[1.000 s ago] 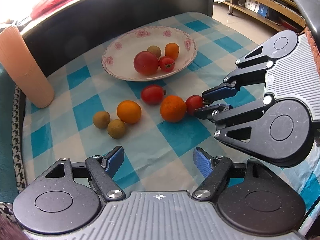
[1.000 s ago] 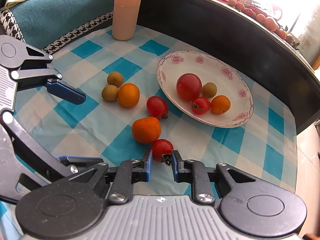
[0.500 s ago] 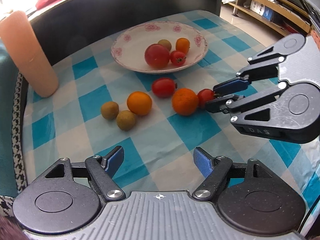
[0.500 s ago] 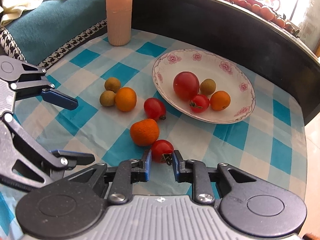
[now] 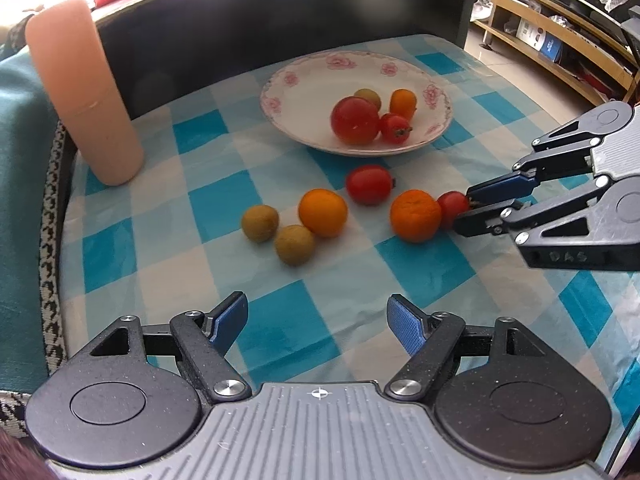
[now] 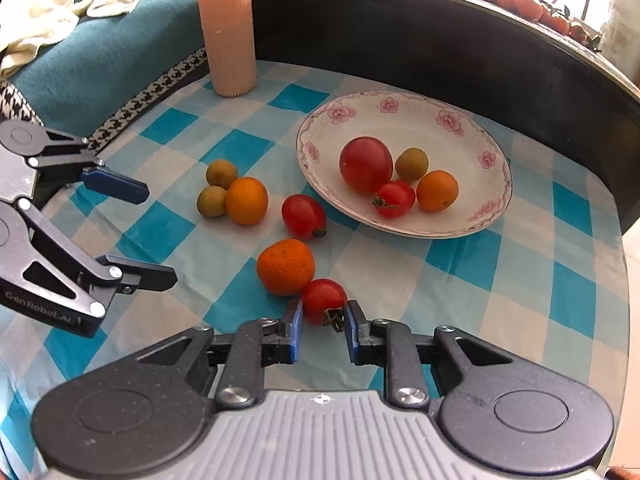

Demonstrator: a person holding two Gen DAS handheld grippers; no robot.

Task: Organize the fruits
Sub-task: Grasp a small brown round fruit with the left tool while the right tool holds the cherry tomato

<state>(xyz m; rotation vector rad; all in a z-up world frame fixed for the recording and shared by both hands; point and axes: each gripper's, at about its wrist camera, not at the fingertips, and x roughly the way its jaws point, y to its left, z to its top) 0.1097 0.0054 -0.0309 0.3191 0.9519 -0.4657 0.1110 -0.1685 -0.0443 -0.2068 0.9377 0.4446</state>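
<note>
At the far left a tall ribbed peach-coloured cylinder (image 6: 227,28) stands upright on the blue-and-white checked tablecloth (image 6: 460,280), near its back edge. The left gripper (image 6: 154,236) hangs over the left part of the cloth with its jaws spread wide and nothing between them.

To the right of it two small round green-brown fruits (image 6: 221,173) (image 6: 211,201) lie touching a smooth orange fruit (image 6: 247,201). Just beside this group lies an oval red tomato (image 6: 303,216), and nearer to the camera a rough-skinned orange mandarin (image 6: 285,267). A small red cherry tomato (image 6: 324,301) touches the mandarin; it sits between the blue fingers (image 6: 296,334) of the right gripper (image 6: 323,334). The jaws are narrowed around it, but I cannot tell if they press on it.

Further right is the white plate with pink flowers (image 6: 400,108). In it lie a big red tomato (image 6: 365,165), a small green-brown fruit (image 6: 411,164), a small stemmed red tomato (image 6: 394,199) and a small orange fruit (image 6: 437,191), close together.
</note>
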